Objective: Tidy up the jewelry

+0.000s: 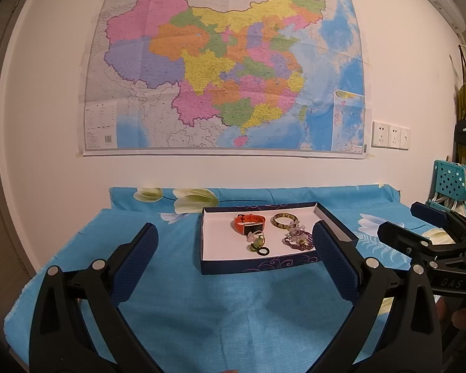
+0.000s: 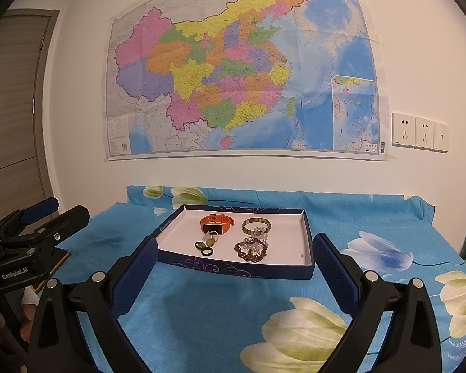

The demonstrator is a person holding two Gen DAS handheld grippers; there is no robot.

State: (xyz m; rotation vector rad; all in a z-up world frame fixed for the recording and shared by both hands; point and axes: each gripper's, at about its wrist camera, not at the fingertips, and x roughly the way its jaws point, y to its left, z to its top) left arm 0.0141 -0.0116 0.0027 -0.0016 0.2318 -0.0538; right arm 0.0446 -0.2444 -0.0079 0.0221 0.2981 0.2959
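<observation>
A shallow dark blue box (image 1: pixel 258 265) (image 2: pixel 242 269) with a white inside sits on the blue flowered cloth. In it lie an orange watch (image 1: pixel 249 222) (image 2: pixel 216 223), a green bangle (image 1: pixel 285 219) (image 2: pixel 256 225), a purple bead bracelet (image 1: pixel 298 238) (image 2: pixel 251 251), small green rings (image 1: pixel 258 244) (image 2: pixel 208 242) and a black ring (image 1: pixel 262 251) (image 2: pixel 207 251). My left gripper (image 1: pixel 234 242) is open and empty, held just in front of the box. My right gripper (image 2: pixel 234 248) is open and empty, also in front of the box. Each gripper shows at the other view's edge (image 1: pixel 425 236) (image 2: pixel 37 227).
The cloth-covered table (image 1: pixel 177 304) (image 2: pixel 220 310) stands against a white wall with a large map (image 1: pixel 226 71) (image 2: pixel 242 71). Wall sockets (image 2: pixel 419 132) are at the right. A teal basket (image 1: pixel 453 183) stands beyond the table's right end. A door (image 2: pixel 12 108) is at the left.
</observation>
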